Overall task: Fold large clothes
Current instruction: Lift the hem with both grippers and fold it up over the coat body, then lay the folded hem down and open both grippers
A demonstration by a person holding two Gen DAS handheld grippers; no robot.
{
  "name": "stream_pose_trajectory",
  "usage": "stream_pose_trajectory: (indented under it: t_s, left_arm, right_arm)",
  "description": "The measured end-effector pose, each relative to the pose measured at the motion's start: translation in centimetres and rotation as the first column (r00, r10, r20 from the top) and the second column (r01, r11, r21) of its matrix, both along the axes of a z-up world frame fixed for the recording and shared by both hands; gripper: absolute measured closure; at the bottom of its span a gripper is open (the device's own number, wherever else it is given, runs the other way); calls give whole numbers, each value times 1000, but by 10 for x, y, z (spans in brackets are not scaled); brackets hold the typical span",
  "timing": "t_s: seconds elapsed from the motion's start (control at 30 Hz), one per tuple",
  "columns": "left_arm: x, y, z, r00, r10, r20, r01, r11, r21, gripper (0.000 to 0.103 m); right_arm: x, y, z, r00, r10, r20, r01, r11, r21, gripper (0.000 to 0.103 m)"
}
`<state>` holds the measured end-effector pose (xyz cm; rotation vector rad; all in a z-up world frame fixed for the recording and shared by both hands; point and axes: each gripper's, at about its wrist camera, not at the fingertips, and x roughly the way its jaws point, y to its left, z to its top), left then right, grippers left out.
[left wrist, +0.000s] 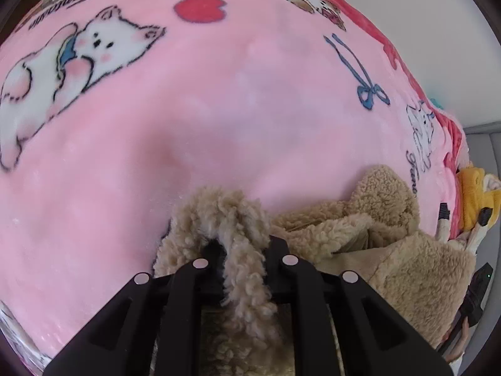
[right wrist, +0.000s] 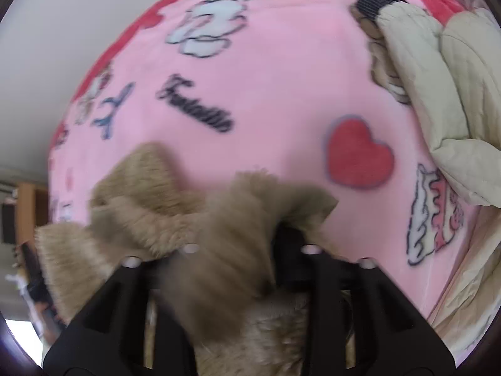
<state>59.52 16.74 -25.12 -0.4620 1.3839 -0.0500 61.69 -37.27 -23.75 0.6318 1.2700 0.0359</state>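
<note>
A tan fleece coat [left wrist: 391, 250] lies bunched on a pink cartoon-print blanket [left wrist: 219, 109]. My left gripper [left wrist: 244, 247] points down at it, shut on a curly strip of the coat's edge that runs back between the fingers. In the right wrist view the same coat [right wrist: 141, 194] is blurred and heaped in front of my right gripper [right wrist: 241, 241]. Its jaws stand apart. A fold of the coat lies loose between them and covers the left fingertip. The right finger [right wrist: 291, 238] shows bare beside the fold.
A cream quilted jacket [right wrist: 438, 94] with a black ribbed cuff [right wrist: 375, 0] lies on the blanket [right wrist: 266, 94] at the right. A yellow garment [left wrist: 476, 194] sits at the blanket's far right edge. A white wall stands beyond the blanket's red border.
</note>
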Motion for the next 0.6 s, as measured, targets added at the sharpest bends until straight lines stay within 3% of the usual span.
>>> stream_pose_trajectory:
  t_s: [0.03,0.07,0.1,0.13,0.23,0.3,0.37,0.43,0.47,0.5,0.53,0.6]
  left_arm:
    - [0,3,1,1000,11,-7,-11,1000,-21,89]
    - [0,8,1,999,33,-22,-35,998,-55,88]
    - [1,12,3,998,56,-37,-59,995,-85,87]
    - [3,15,5,997,70,-45,-74,991,-107,87]
    - [8,17,18,999,32,-44,-37,991,-129,86]
    - [10,16,34,999,-32,-13,30,989,-147,85]
    - [11,18,43,998,-66,2,65,984,-168,84]
    - [11,21,51,994,-112,0,110,977,-183,84]
    - [11,23,53,991,-135,-12,130,973,-190,84]
    - [12,22,53,989,-144,-23,137,972,-193,84]
    - [13,22,53,988,-150,-34,141,971,-195,84]
    - [13,21,52,988,-150,-48,139,972,-189,84]
  right_arm:
    - [-5,-5,14,999,-13,33,12,999,53,35]
    - [-9,-8,26,998,-25,60,22,998,59,30]
    - [-13,-12,43,994,-38,102,34,998,44,16]
    - [-17,-15,59,988,-40,147,37,999,26,12]
    - [-32,-18,109,964,14,266,-8,1000,-22,11]
    - [-47,-12,135,948,87,305,-45,989,-143,10]
    - [-61,7,143,930,222,294,-152,958,-242,10]
    - [-69,28,139,907,328,263,-245,921,-302,16]
    - [-75,46,132,881,408,240,-320,887,-332,21]
    - [-82,70,122,845,488,220,-394,845,-361,37]
    - [-86,90,115,805,549,225,-459,816,-350,46]
    - [-93,128,104,739,626,251,-542,773,-330,50]
